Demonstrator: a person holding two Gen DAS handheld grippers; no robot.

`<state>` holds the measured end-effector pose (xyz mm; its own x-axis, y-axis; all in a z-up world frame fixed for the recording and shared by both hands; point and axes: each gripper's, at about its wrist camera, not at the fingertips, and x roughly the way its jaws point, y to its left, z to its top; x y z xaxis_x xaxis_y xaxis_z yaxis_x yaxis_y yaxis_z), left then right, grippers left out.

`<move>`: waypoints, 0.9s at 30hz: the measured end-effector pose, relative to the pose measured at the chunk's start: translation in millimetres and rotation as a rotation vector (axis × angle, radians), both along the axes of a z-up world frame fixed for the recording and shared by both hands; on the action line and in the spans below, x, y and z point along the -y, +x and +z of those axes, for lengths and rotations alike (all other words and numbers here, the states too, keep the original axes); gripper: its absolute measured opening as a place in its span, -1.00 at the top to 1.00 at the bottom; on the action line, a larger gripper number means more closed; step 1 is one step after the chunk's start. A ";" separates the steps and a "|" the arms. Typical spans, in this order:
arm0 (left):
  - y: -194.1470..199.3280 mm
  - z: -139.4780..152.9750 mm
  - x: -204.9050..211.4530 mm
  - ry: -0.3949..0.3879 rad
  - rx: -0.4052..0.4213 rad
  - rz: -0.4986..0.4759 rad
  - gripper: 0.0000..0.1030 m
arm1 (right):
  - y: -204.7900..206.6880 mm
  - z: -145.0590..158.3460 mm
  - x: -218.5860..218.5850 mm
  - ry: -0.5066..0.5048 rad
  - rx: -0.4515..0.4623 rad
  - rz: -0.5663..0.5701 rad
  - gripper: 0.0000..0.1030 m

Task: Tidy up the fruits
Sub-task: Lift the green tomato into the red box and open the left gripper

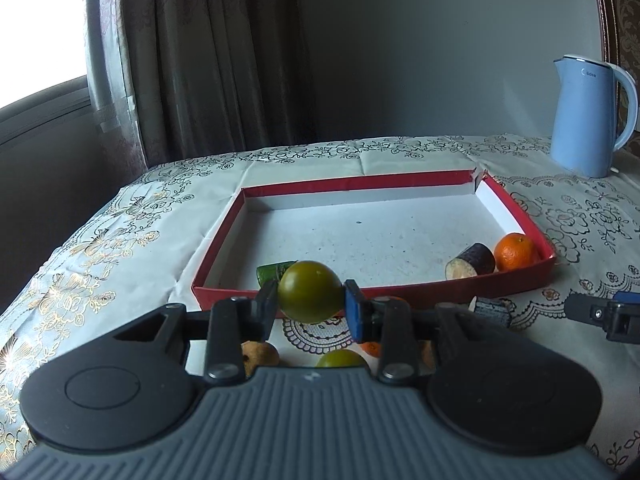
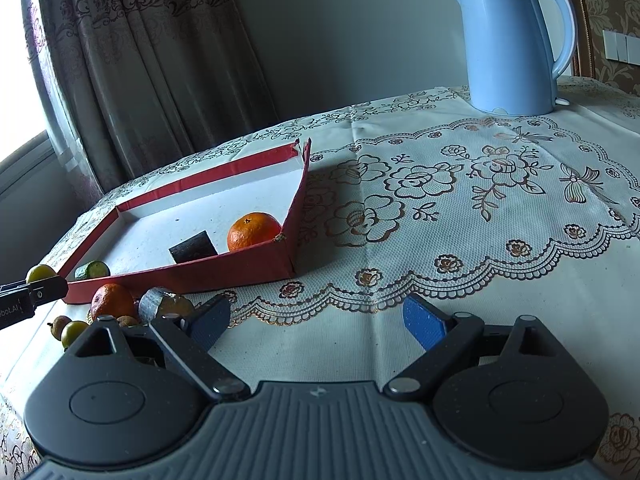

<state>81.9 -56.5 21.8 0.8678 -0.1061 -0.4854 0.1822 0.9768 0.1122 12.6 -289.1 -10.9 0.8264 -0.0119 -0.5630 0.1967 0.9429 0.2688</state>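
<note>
My left gripper is shut on a round green fruit and holds it above the near wall of the red tray. The tray holds an orange, a dark cut piece and a green cucumber piece. My right gripper is open and empty over the tablecloth, right of the tray. On the cloth before the tray lie another orange, a grey cut piece, a green fruit and small brown fruits.
A light blue electric kettle stands at the table's far right. Curtains hang behind the table's far left corner. The table edge drops off at the left. The flowered tablecloth lies to the right of the tray.
</note>
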 end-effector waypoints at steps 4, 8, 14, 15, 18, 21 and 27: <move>11.1 5.9 6.8 0.018 0.020 0.005 0.39 | 0.2 0.2 0.8 0.006 0.002 0.000 -0.84; 23.9 9.3 12.9 0.026 0.028 0.014 0.39 | 0.5 0.1 2.3 0.019 0.007 0.001 -0.86; 43.4 8.9 22.0 0.032 0.023 0.027 0.38 | 0.2 -0.3 5.2 0.039 0.015 0.002 -0.89; 46.5 8.2 23.2 0.031 0.018 0.028 0.39 | 0.2 -0.3 5.3 0.040 0.015 0.002 -0.89; 55.7 3.9 26.7 0.032 0.000 0.031 0.38 | 0.4 -0.3 5.3 0.041 0.015 0.002 -0.89; 64.7 -2.5 28.8 0.016 -0.034 0.019 0.38 | 0.4 -0.3 5.4 0.041 0.015 0.002 -0.89; 79.3 -16.2 30.4 -0.002 -0.091 0.011 0.37 | 0.5 -0.3 5.7 0.044 0.016 0.002 -0.90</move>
<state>161.2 -86.9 5.5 0.8214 -0.0976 -0.5620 0.1803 0.9791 0.0936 13.1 -294.8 -11.2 0.8353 0.0138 -0.5496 0.1903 0.9306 0.3126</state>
